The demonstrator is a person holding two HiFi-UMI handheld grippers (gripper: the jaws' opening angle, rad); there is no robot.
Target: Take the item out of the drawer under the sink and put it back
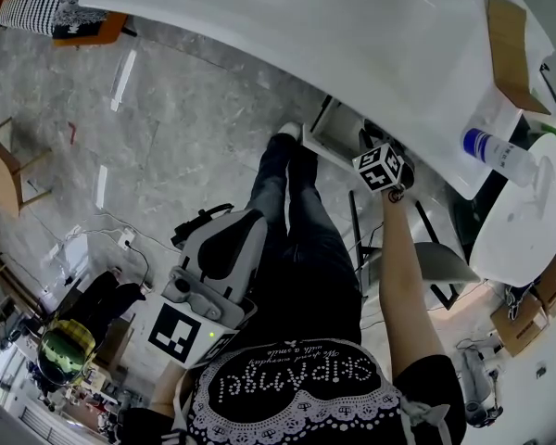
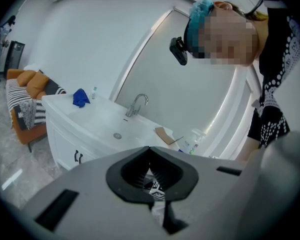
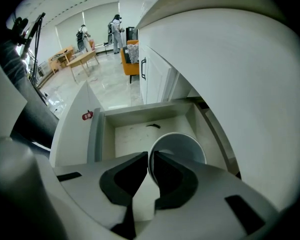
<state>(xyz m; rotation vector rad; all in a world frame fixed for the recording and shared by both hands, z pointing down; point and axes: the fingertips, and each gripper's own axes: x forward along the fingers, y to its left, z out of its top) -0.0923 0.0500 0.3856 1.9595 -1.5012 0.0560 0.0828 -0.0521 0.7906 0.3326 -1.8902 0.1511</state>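
Observation:
The drawer (image 3: pixel 104 134) under the white sink counter (image 3: pixel 230 69) stands pulled open, its white floor bare but for a small dark mark. A white cup (image 3: pixel 182 144) sits at the drawer's near right, and my right gripper (image 3: pixel 151 156) is shut on its rim, one finger inside and one outside. I cannot tell whether the cup rests on the drawer floor. In the head view the right gripper (image 1: pixel 387 182) hangs steeply down beside the drawer (image 1: pixel 326 130) under the counter's edge. My left gripper (image 1: pixel 241 221) is held by the person's legs, shut (image 2: pixel 150 149) and empty.
The counter (image 1: pixel 352 35) overhangs the drawer, with a cardboard piece (image 1: pixel 511 49) and a spray bottle (image 1: pixel 496 151) on it. A faucet (image 2: pixel 137 104) and blue cloth (image 2: pixel 81 98) are on the counter too. Closed cabinet doors (image 3: pixel 152 69) stand left of the drawer. The person's legs (image 1: pixel 296 211) stand in front.

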